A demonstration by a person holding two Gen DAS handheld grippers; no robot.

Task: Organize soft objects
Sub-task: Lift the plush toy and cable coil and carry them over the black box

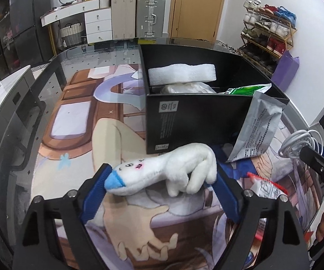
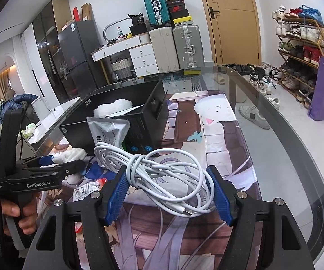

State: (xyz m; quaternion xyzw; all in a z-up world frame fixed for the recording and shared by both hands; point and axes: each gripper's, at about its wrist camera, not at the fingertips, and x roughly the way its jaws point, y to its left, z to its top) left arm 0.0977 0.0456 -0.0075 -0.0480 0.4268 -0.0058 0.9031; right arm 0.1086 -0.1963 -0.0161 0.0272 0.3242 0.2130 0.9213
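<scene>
The left gripper [image 1: 162,180] pinches the white plush toy [image 1: 162,175] end to end – probably bound for the black box [image 1: 195,121] just beyond it. The right gripper [image 2: 168,193] clasps the coiled white cable [image 2: 162,171] (box ahead-left).

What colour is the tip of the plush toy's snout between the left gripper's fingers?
Light blue; the white plush toy has a light blue snout tip, clearest in the left wrist view.

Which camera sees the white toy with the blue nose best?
The left wrist view: the white plush toy lies whole between the left gripper's blue fingers, face and blue tip clear. The right wrist view shows only a white bit of it, behind the left gripper.
</scene>
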